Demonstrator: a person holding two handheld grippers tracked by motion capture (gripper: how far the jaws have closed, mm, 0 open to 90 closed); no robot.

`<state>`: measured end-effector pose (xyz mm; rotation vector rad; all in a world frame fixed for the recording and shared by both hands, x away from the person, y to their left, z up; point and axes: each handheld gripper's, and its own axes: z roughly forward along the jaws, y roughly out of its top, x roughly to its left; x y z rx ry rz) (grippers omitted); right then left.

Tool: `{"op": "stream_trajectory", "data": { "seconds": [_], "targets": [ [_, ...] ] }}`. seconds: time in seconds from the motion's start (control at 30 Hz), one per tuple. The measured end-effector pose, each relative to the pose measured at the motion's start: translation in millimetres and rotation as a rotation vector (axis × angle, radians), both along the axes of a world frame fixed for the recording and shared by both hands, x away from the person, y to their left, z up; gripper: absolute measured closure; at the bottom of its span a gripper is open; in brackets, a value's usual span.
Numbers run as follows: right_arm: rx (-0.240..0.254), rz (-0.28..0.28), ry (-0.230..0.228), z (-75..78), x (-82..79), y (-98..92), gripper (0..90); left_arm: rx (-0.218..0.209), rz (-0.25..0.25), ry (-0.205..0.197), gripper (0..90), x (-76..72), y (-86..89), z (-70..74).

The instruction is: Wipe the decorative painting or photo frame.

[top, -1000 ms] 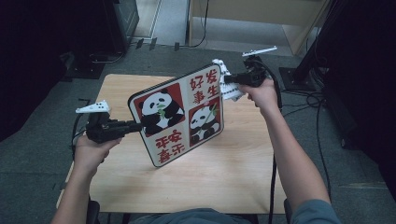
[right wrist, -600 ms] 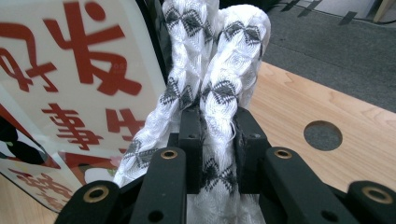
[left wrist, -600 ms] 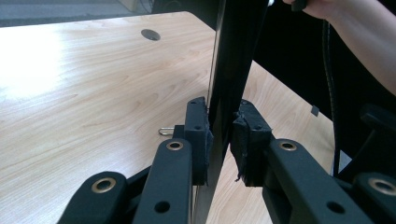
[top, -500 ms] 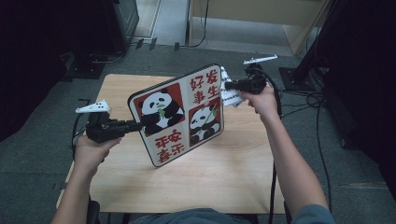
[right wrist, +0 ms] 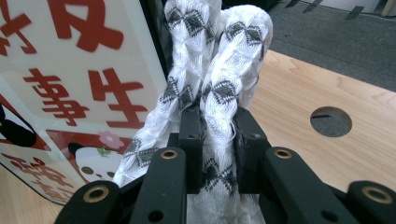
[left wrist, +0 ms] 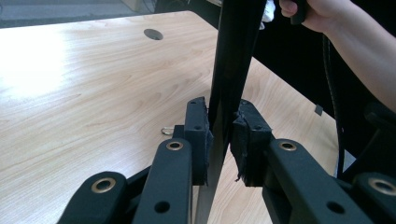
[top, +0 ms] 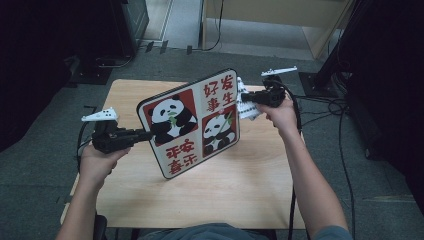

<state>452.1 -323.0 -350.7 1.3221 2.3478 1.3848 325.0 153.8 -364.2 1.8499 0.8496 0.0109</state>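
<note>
Left hand-held gripper [top: 145, 135] is clamped on the left edge of the panda board [top: 192, 122], whose thin dark edge runs up between the pads in the left gripper view. That board stands tilted on its lower corner on the wooden bench [top: 250, 180]. Right hand-held gripper [top: 246, 98], at the board's upper right edge, pinches a white patterned cloth [right wrist: 219, 79] bunched against the board's printed face.

Panda board [top: 192, 122] stood tilted between my two hands, blocking the straight way across, worktop [top: 250, 180] lay bare before it, white cloth [top: 246, 100] crowded its far edge.
</note>
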Motion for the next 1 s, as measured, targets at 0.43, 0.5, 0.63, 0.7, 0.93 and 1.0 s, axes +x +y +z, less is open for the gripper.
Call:
{"op": "stream_trajectory", "data": {
  "seconds": [0.43,0.5,0.63,0.7,0.93,1.0],
  "targets": [
    [0.000,0.006,-0.008,-11.1,-6.7,-2.9,77.4,0.004,0.003,0.005,77.2,0.5,-1.4,-1.3],
    [-0.002,0.006,-0.007,-12.9,-7.2,-3.2,77.4,0.005,0.002,0.005,77.1,0.7,-1.6,-1.5],
    [0.002,-0.001,-0.002,-18.6,-8.6,-3.8,77.4,0.005,0.000,0.008,77.1,0.7,-2.0,-2.1],
    [0.009,-0.002,0.000,-22.1,-9.1,-4.4,77.4,0.005,-0.002,0.010,77.0,0.7,-1.9,-2.8],
    [0.015,-0.012,0.011,-28.2,-10.0,-4.3,77.4,0.009,-0.007,0.012,76.9,1.3,-3.5,-3.8],
    [0.015,-0.012,0.006,-30.2,-11.2,-4.7,77.4,0.009,-0.006,0.013,76.9,1.4,-3.9,-3.7]
  ]
}}
